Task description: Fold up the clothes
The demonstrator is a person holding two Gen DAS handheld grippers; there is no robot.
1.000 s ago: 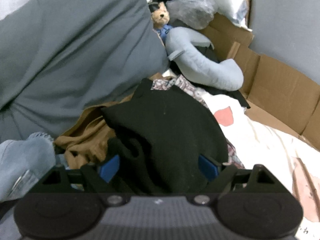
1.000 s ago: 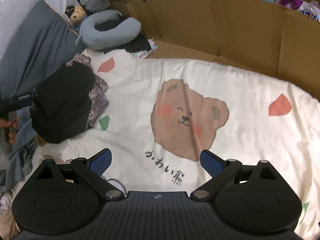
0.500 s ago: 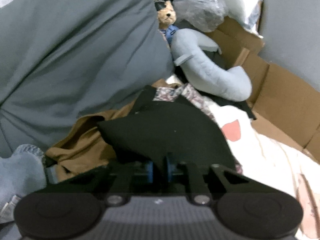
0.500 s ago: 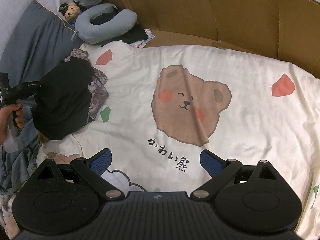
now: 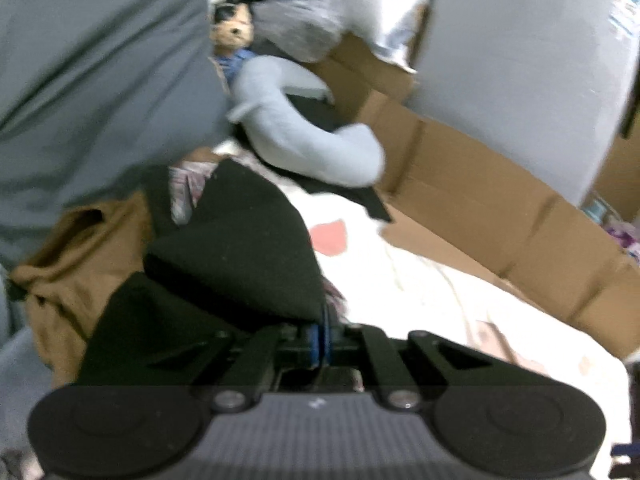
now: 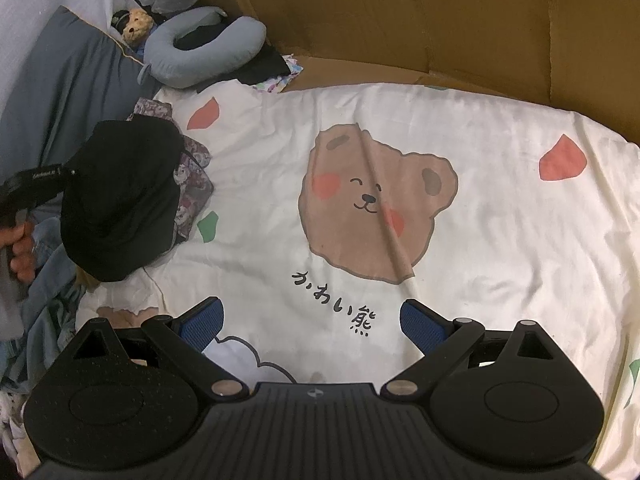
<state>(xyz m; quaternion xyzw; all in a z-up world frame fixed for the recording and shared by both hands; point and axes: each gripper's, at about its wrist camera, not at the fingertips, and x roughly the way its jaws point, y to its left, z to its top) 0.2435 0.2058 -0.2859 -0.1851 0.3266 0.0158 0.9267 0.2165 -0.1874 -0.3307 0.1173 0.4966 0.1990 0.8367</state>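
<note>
A black garment [image 5: 236, 256] lies on top of a heap of clothes at the bed's left side. My left gripper [image 5: 322, 338] is shut on its near edge, and the cloth pulls taut toward the blue pads. The same garment [image 6: 120, 208] and my left gripper [image 6: 38, 184] show at the left of the right wrist view. My right gripper [image 6: 312, 326] is open and empty above the cream bear-print sheet [image 6: 500, 240].
A brown garment [image 5: 76, 256], a floral garment [image 6: 192, 184] and denim [image 6: 48, 292] lie in the heap. A grey pillow [image 5: 100, 92], a neck pillow [image 6: 200, 56] and a teddy bear [image 6: 136, 26] sit at the back left. A cardboard wall [image 6: 440, 24] borders the bed.
My left gripper closed on the black garment's edge, then pulled it up and to the right. My right gripper moved slightly and stayed open.
</note>
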